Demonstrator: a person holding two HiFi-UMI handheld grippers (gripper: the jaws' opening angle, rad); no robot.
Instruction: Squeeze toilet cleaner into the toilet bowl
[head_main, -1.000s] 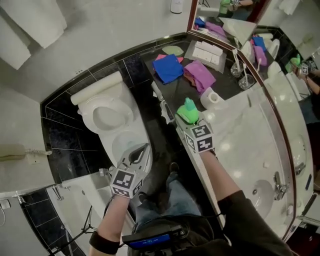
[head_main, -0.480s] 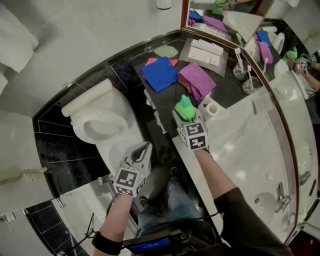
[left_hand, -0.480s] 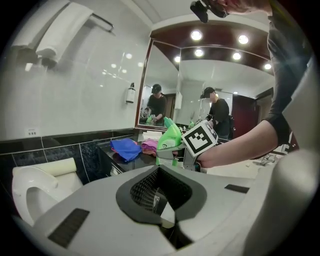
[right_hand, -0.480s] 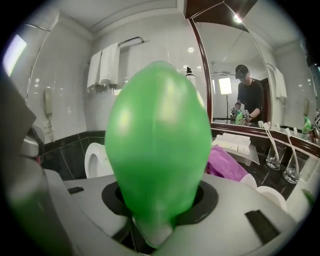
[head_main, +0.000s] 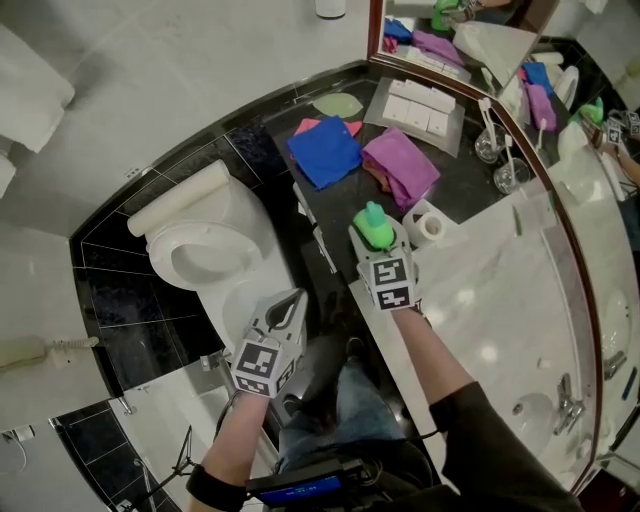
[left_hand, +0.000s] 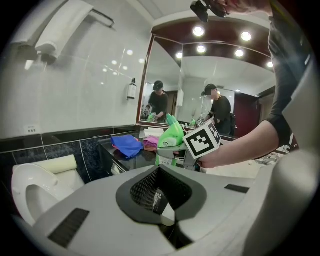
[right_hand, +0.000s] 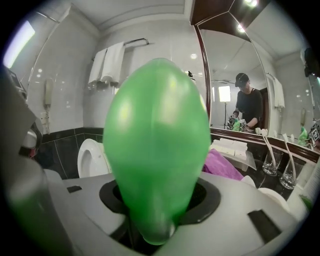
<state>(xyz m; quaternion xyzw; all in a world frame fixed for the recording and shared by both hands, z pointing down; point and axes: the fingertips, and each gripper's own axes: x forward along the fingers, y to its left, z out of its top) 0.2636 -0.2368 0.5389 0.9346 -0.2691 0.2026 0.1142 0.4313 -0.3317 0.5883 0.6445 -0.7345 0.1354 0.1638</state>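
Note:
A green toilet cleaner bottle (head_main: 374, 222) stands upright at the front edge of the black counter (head_main: 460, 195), beside a toilet paper roll. My right gripper (head_main: 376, 238) is around it. Its jaws have just been opening, and the bottle (right_hand: 157, 145) still fills the gap between them. The white toilet (head_main: 205, 250) is to the left with its lid up and its bowl open. My left gripper (head_main: 289, 300) hangs shut and empty between toilet and counter. In the left gripper view the bottle (left_hand: 171, 136) shows ahead, with the toilet (left_hand: 30, 192) at the left.
On the counter lie a blue cloth (head_main: 322, 150), a purple cloth (head_main: 400, 168), a toilet paper roll (head_main: 428, 227) and a tray of white folded towels (head_main: 415, 100). Glasses (head_main: 500, 150) stand by the mirror. The white marble basin top (head_main: 500, 300) runs along the right.
Both grippers have sunk a little, the right one carrying the bottle down to the counter edge by the paper roll. Over the last half second they have kept still.

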